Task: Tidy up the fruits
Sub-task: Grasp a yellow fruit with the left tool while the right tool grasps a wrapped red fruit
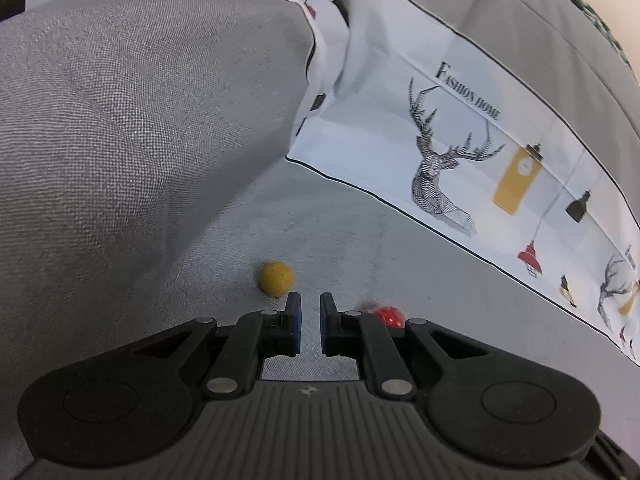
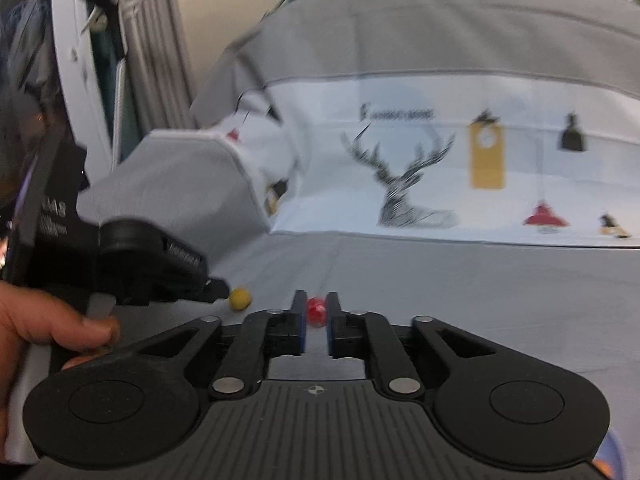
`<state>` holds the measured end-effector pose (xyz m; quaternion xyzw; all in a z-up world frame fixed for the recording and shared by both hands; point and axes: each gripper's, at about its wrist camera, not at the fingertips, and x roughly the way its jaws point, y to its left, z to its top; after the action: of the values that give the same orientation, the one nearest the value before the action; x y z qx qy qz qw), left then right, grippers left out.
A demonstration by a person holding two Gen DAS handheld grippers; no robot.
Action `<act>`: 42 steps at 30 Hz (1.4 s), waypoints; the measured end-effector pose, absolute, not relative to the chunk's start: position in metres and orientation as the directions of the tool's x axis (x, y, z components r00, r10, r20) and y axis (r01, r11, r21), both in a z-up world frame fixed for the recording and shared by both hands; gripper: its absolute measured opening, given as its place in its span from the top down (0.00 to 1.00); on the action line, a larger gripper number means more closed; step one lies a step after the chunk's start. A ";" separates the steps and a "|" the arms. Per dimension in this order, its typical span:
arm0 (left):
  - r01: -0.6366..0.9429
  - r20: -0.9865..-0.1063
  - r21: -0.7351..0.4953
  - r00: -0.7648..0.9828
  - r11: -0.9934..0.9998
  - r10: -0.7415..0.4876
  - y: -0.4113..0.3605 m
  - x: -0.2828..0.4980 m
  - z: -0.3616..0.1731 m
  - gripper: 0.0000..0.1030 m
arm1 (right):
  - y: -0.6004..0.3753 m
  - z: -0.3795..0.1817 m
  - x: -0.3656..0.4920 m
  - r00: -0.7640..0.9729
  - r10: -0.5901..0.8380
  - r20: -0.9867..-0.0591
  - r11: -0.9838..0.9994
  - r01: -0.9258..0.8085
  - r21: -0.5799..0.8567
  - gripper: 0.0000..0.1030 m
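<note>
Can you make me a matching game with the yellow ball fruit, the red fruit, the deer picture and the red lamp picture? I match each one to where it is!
Things:
1. yellow fruit
2. red fruit
3. deer picture
4. red lamp picture

Places:
A. printed right of the yellow clock
B. lying just off the left gripper's tips
C. printed under the words
D. lined up ahead of the right gripper's tips

Pairs: 1-B, 2-D, 3-C, 4-A
</note>
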<state>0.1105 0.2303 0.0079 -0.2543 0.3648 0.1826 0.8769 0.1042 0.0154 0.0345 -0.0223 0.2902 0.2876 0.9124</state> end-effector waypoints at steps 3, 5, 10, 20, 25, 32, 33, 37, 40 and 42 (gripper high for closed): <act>-0.512 -0.735 -0.295 0.661 0.806 0.151 0.232 0.118 0.004 0.79 | 0.036 0.019 0.113 0.674 0.492 -0.551 0.833 -0.548 0.073 0.58; -0.519 -0.742 -0.279 0.651 0.808 0.162 0.234 0.124 0.000 0.73 | 0.045 0.011 0.118 0.672 0.487 -0.557 0.832 -0.552 0.061 0.58; -0.539 -0.762 -0.257 0.624 0.802 0.175 0.238 0.136 -0.013 0.66 | 0.062 -0.004 0.134 0.667 0.475 -0.575 0.826 -0.563 0.029 0.54; -0.526 -0.778 -0.196 0.597 0.827 0.196 0.242 0.153 -0.028 0.64 | 0.077 -0.034 0.170 0.639 0.444 -0.628 0.841 -0.540 0.045 0.55; -0.503 -0.776 -0.150 0.593 0.851 0.214 0.240 0.163 -0.035 0.64 | 0.085 -0.045 0.177 0.624 0.433 -0.650 0.836 -0.548 0.031 0.55; -0.472 -0.778 -0.073 0.578 0.878 0.246 0.235 0.175 -0.042 0.73 | 0.089 -0.048 0.178 0.616 0.428 -0.661 0.831 -0.556 0.020 0.68; -0.465 -0.777 -0.069 0.580 0.883 0.245 0.234 0.175 -0.042 0.73 | 0.088 -0.047 0.178 0.615 0.429 -0.662 0.832 -0.555 0.024 0.68; -0.450 -0.764 -0.056 0.594 0.891 0.252 0.231 0.170 -0.036 0.73 | 0.084 -0.043 0.177 0.625 0.423 -0.656 0.842 -0.538 0.030 0.69; -0.444 -0.752 -0.071 0.612 0.893 0.245 0.227 0.163 -0.027 0.73 | 0.077 -0.034 0.173 0.632 0.427 -0.647 0.846 -0.532 0.038 0.69; -0.437 -0.746 -0.088 0.624 0.895 0.231 0.224 0.157 -0.021 0.73 | 0.070 -0.024 0.168 0.642 0.423 -0.640 0.847 -0.531 0.028 0.69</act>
<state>0.1571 0.2236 -0.0212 -0.1315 0.3910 0.1874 0.8915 0.1680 0.0701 -0.0241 -0.0814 0.3305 0.2643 0.9024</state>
